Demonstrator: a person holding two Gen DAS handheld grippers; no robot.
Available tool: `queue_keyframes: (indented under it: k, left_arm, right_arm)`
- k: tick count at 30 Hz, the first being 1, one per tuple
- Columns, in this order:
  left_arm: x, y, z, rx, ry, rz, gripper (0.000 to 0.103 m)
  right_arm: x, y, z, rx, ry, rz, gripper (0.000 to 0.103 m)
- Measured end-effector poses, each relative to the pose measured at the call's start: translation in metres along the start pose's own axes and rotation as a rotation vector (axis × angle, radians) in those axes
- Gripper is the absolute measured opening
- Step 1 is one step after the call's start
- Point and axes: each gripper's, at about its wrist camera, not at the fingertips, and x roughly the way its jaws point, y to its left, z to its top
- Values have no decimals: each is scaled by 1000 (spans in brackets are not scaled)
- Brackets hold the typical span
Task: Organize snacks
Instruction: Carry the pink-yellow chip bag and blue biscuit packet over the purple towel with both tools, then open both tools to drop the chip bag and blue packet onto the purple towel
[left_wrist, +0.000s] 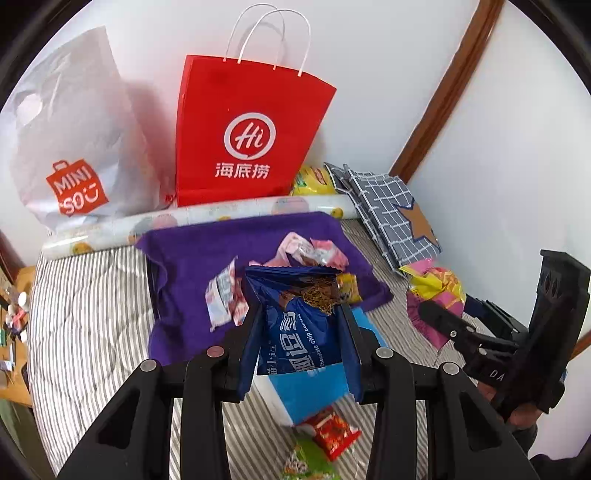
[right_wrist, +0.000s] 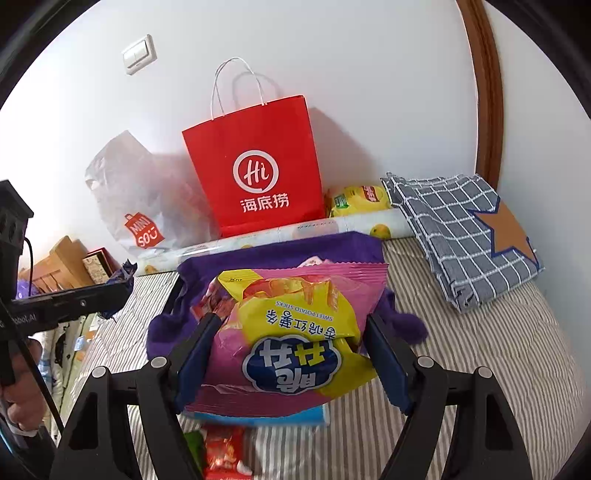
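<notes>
My left gripper (left_wrist: 299, 314) is shut on a blue chocolate chip cookie bag (left_wrist: 299, 332) and holds it above the bed, in front of the purple cloth (left_wrist: 192, 266). Small pink-and-white snack packets (left_wrist: 225, 295) lie on that cloth. My right gripper (right_wrist: 291, 325) is shut on a pink and yellow sweet potato sticks bag (right_wrist: 291, 332), also above the bed near the purple cloth (right_wrist: 280, 251). The right gripper shows in the left wrist view (left_wrist: 439, 317) with the pink bag (left_wrist: 436, 288). The left gripper shows at the left edge of the right wrist view (right_wrist: 122, 284).
A red paper bag (left_wrist: 251, 133) and a white Miniso plastic bag (left_wrist: 70, 140) stand against the wall. A yellow chips bag (right_wrist: 358, 199) lies beside the red bag (right_wrist: 255, 173). A paper roll (left_wrist: 199, 218), folded checked cloth (right_wrist: 465, 232), a blue box (left_wrist: 306, 391) and red and green packets (left_wrist: 332, 432) lie on the striped bed.
</notes>
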Motion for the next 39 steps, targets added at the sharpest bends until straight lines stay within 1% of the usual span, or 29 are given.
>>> queue_keyframes:
  k: [9, 17, 24, 32, 39]
  left_arm:
    - [18, 18, 42, -20, -9, 16, 40]
    - [32, 34, 64, -36, -20, 30, 40]
    - [43, 53, 68, -66, -18, 44, 40]
    - [71, 62, 62, -67, 34, 78, 40]
    - [86, 65, 59, -63, 63, 92, 40]
  right_arm:
    - [32, -3, 24, -5, -7, 2, 77]
    - [53, -8, 46, -15, -17, 0, 77]
    - [65, -10, 61, -29, -36, 0, 77]
    - [101, -8, 54, -24, 24, 52, 77]
    - [117, -9, 53, -23, 37, 71, 77]
